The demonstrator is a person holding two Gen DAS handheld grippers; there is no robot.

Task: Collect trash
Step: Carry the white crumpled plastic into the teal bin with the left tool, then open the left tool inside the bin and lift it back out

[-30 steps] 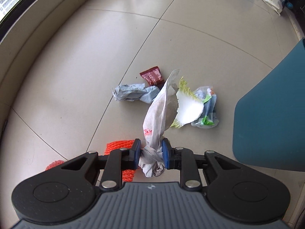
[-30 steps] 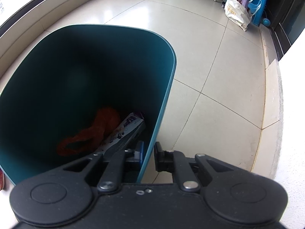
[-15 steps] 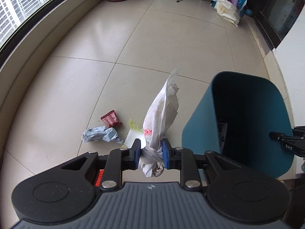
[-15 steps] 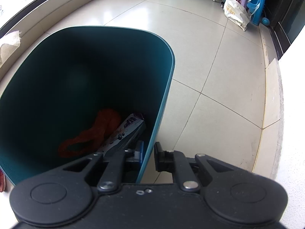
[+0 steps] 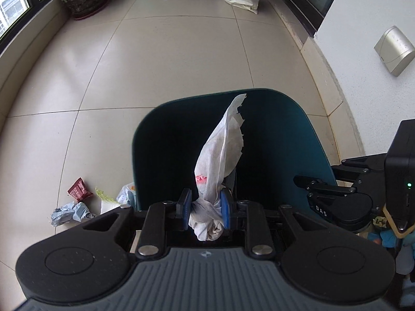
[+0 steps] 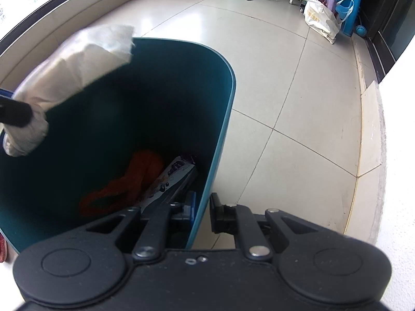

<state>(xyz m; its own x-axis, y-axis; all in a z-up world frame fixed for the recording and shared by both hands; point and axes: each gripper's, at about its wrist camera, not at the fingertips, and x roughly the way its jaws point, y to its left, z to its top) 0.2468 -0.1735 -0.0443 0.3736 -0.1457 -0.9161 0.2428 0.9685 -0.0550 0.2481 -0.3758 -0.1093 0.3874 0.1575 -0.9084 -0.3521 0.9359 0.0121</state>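
In the second before this I had carried the left gripper (image 5: 205, 208) away from the litter on the floor (image 5: 181, 59), and it now sat right at the open mouth of the teal bin (image 5: 280, 129), where a second earlier that camera showed only the bin's outer side. Its fingers were narrow, pinched on the knotted end of the crumpled white paper bag (image 5: 220, 153), whose torn tail stood up in front of the dark interior. In the right wrist view the same bag (image 6: 75, 70) had just come in over the bin's far rim, motion-blurred. The right gripper (image 6: 201, 211) had not shifted: its fingers were closed narrowly on the bin (image 6: 223, 119) wall, one inside and one outside, tilting the mouth toward me. An orange net (image 6: 124, 186) and a printed wrapper (image 6: 171, 178) already lay inside. I judged the bag ready to release once fully past the rim. On the floor beside the bin, a red wrapper (image 5: 79, 189), a blue-grey wad (image 5: 70, 213) and some white and green scraps (image 5: 110, 202) were still to be collected.
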